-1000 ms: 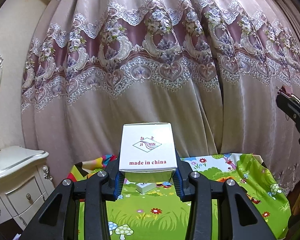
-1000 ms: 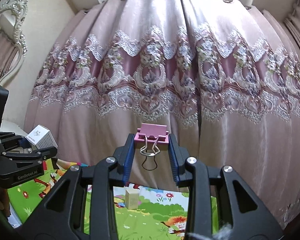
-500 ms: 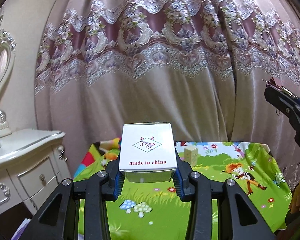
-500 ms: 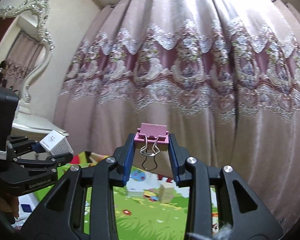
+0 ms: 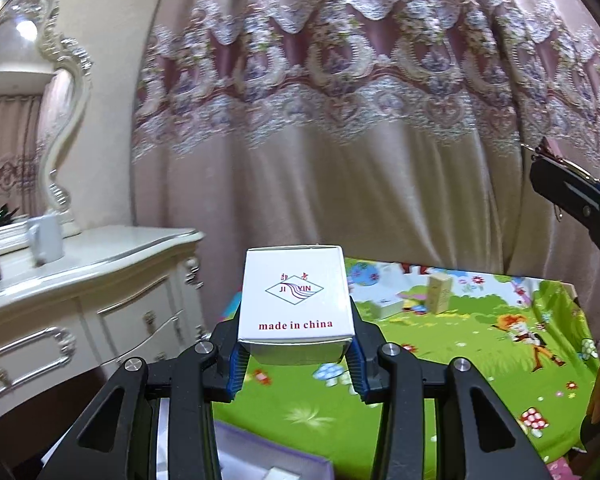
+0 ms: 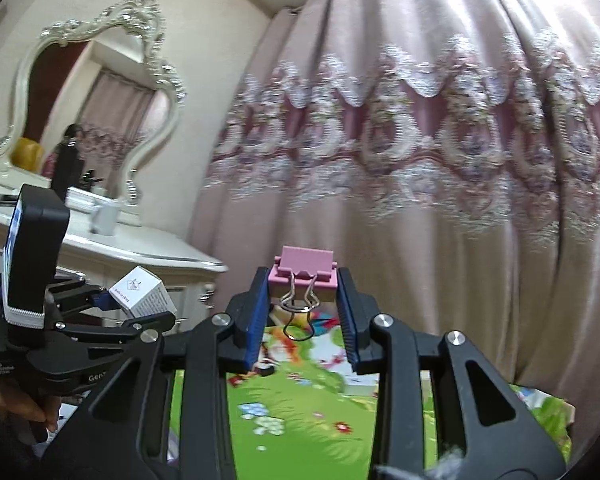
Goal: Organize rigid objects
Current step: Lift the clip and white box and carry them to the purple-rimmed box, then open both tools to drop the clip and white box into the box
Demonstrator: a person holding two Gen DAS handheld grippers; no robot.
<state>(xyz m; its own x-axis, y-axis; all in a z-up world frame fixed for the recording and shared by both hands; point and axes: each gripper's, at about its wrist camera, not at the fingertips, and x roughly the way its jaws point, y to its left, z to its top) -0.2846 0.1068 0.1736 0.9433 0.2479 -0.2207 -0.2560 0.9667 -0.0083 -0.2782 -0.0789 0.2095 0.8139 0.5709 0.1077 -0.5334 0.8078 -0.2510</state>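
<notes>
Both claws have swung left across the room: the dresser (image 5: 84, 280) and mirror (image 6: 96, 92) now fill the left side. The left claw (image 5: 296, 356) stays clenched on the white box (image 5: 296, 300), the right claw (image 6: 303, 312) on the pink binder clip (image 6: 304, 272), above the worktop (image 5: 480, 360). Likely both items are being carried toward a purple-edged container (image 5: 268, 460) nearby.

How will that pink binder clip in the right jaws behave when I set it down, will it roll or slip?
The pink binder clip looks stiff and light, so it likely won't deform. Its flat-sided body probably won't roll, but the wire handles hang loose and may swing or tip it. The right gripper pinches only its sides, so it could pivot if bumped.
</notes>
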